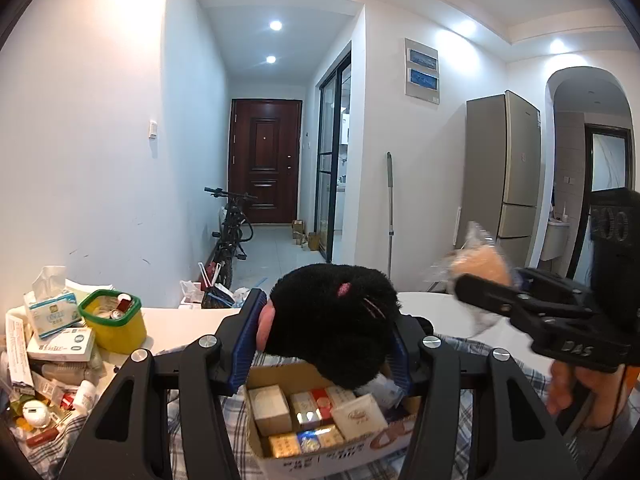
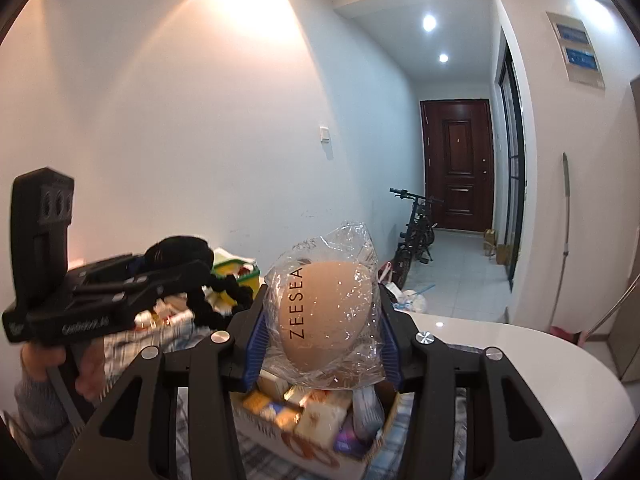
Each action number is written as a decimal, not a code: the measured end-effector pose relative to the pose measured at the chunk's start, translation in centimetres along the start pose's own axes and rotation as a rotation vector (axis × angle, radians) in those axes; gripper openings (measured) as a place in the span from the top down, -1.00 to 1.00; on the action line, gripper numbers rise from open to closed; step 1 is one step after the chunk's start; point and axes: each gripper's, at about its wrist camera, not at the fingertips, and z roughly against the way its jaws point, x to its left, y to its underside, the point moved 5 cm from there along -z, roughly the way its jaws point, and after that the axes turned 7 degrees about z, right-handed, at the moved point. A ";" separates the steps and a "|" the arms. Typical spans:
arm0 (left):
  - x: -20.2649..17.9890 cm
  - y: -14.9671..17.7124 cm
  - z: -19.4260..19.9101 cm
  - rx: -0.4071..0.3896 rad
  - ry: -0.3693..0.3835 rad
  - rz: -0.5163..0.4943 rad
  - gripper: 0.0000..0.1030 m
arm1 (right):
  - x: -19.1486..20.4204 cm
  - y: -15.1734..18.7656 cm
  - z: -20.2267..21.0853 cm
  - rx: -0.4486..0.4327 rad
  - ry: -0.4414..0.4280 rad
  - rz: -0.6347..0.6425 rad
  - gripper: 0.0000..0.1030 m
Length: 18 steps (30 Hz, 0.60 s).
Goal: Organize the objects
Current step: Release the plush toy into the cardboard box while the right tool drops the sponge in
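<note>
Hovering over the open cardboard box (image 1: 328, 456) of small packets at 6 o'clock; left gripper (image 1: 324, 340) squeezes a fuzzy black plush toy (image 1: 332, 320), right gripper (image 2: 320, 332) clamps a beige egg-shaped sponge in crinkly clear plastic (image 2: 324, 316); slick wrap could slide out, and the plush's dangling parts might snag the yellow green-rimmed tub (image 1: 116, 320) at 10.

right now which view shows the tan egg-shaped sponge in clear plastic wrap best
The right wrist view: the tan egg-shaped sponge in clear plastic wrap sits centred between the right gripper jaws, its ZEESEA lettering readable. The left wrist view shows it only as a small blur at the right.
</note>
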 end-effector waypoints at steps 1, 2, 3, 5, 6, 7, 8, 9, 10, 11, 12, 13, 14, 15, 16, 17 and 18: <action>0.1 -0.2 -0.6 0.003 -0.002 0.001 -0.11 | -0.3 -0.1 -0.9 0.005 -0.006 -0.012 0.10; 0.1 -0.1 -1.2 0.012 -0.005 0.000 -0.11 | -0.5 -0.1 -1.7 0.011 -0.008 -0.019 0.10; 0.1 0.1 -2.1 0.027 -0.010 0.000 -0.11 | -0.8 0.0 -2.4 0.020 -0.008 -0.026 0.10; 0.4 0.7 -3.8 0.058 -0.015 0.001 -0.11 | -1.5 0.6 -4.1 0.049 0.004 -0.049 0.10; 0.6 1.4 -5.1 0.086 -0.029 -0.009 -0.11 | -1.9 1.0 -4.9 0.057 0.013 -0.075 0.10; 0.7 2.0 -5.9 0.104 -0.036 -0.013 -0.11 | -2.2 1.5 -5.7 0.067 -0.002 -0.109 0.10; 0.8 2.7 -6.8 0.125 -0.038 -0.015 -0.11 | -2.4 1.9 -6.4 0.075 -0.015 -0.126 0.10; 0.9 3.4 -7.5 0.144 -0.039 -0.015 -0.11 | -2.4 2.3 -7.0 0.083 -0.016 -0.131 0.10; 1.0 4.1 -8.3 0.161 -0.041 -0.014 -0.11 | -2.5 2.7 -7.8 0.098 -0.010 -0.131 0.10; 1.2 4.8 -8.8 0.176 -0.044 -0.013 -0.11 | -2.5 3.1 -8.2 0.106 -0.011 -0.134 0.10; 1.3 5.5 -9.1 0.189 -0.046 -0.011 -0.11 | -2.4 3.4 -8.6 0.106 -0.016 -0.139 0.10; 1.4 6.0 -9.3 0.200 -0.046 -0.009 -0.11 | -2.3 3.8 -8.9 0.100 -0.022 -0.142 0.10; 1.5 6.5 -9.5 0.211 -0.037 -0.006 -0.11 | -2.3 4.2 -9.3 0.097 -0.026 -0.149 0.10; 1.5 6.9 -9.6 0.226 -0.019 -0.003 -0.11 | -2.0 4.8 -9.6 0.099 -0.028 -0.160 0.10; 1.5 7.2 -9.6 0.234 -0.015 -0.005 -0.11 | -2.0 5.5 -10.2 0.117 -0.036 -0.176 0.10; 1.7 7.4 -9.6 0.235 -0.023 -0.009 -0.11 | -1.9 6.0 -10.8 0.149 -0.042 -0.183 0.10; 1.8 7.7 -9.5 0.237 -0.038 -0.016 -0.12 | -1.7 6.3 -11.5 0.174 -0.036 -0.171 0.10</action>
